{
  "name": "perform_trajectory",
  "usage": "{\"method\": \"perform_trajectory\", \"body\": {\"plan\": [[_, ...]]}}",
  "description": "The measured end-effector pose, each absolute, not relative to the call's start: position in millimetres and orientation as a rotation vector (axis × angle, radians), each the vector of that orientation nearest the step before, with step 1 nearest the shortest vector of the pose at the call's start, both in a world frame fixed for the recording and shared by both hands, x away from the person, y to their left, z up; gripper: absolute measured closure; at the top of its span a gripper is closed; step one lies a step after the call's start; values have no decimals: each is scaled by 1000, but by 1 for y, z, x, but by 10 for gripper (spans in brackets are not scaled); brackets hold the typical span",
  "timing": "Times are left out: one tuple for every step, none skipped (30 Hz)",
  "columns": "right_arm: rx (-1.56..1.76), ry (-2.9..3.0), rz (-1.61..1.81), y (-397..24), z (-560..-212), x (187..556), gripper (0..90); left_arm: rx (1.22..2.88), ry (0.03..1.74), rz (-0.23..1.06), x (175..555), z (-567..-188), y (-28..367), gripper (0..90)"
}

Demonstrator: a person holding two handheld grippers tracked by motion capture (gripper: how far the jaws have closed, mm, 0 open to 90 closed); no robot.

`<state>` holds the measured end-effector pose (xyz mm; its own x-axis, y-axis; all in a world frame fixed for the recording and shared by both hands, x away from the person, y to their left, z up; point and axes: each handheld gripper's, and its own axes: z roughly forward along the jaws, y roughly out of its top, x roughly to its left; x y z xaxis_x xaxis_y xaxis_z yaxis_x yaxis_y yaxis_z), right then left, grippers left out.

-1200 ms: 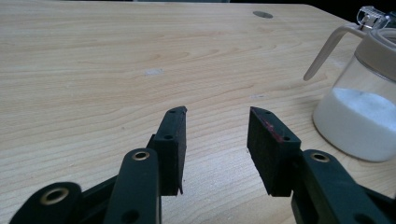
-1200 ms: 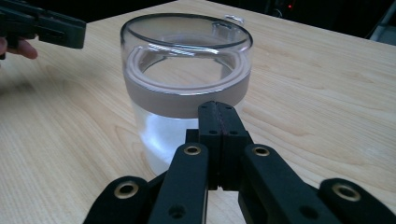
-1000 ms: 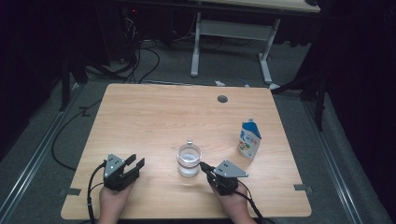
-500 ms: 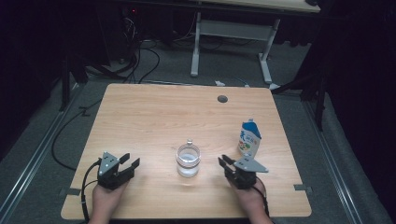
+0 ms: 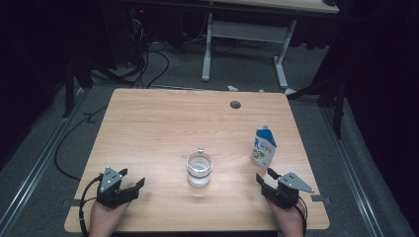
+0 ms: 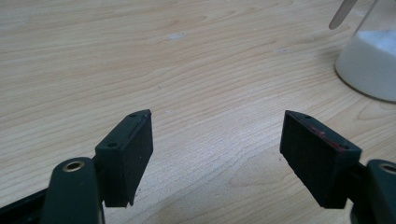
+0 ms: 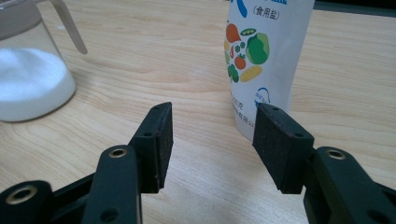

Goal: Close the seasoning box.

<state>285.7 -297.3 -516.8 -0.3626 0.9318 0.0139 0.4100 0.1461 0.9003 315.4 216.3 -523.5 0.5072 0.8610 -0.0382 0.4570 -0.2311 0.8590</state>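
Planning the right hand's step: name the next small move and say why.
Probably ease the right gripper forward around the salt pouch. Its fingers, which have just been opening, are empty; the pouch stands upright just ahead, beside the jar.

Counter [image 5: 163, 128]: pale wood-grain laminate, smooth, matt. Jar [image 5: 199, 170]: clear glossy glass holding white granules. Pouch [image 5: 264, 148]: glossy printed plastic film. Right claw [image 7: 212, 140] pads: matt black rubber.

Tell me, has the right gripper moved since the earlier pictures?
Yes. The right gripper went rightward from the glass jar to below the salt pouch, jaws opening, empty.
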Motion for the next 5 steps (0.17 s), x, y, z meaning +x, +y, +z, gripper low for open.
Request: {"method": "perform_trajectory", "body": {"plan": [[1278,1854,1179,-297,-517,286,478,1867,1089,580,315,-523,216,253],[1271,1854,1176,-297,-517,286,479,1867,1091,581,315,-523,217,253],[1273,1854,1170,-297,-516,286,480,1864,1094,576,315,-524,217,253],[1274,1852,1172,-297,-516,285,481,1865,1095,571,315,-524,217,253],[1275,1850,1174,-297,-516,285,481,1865,1095,571,315,-524,217,250]]}}
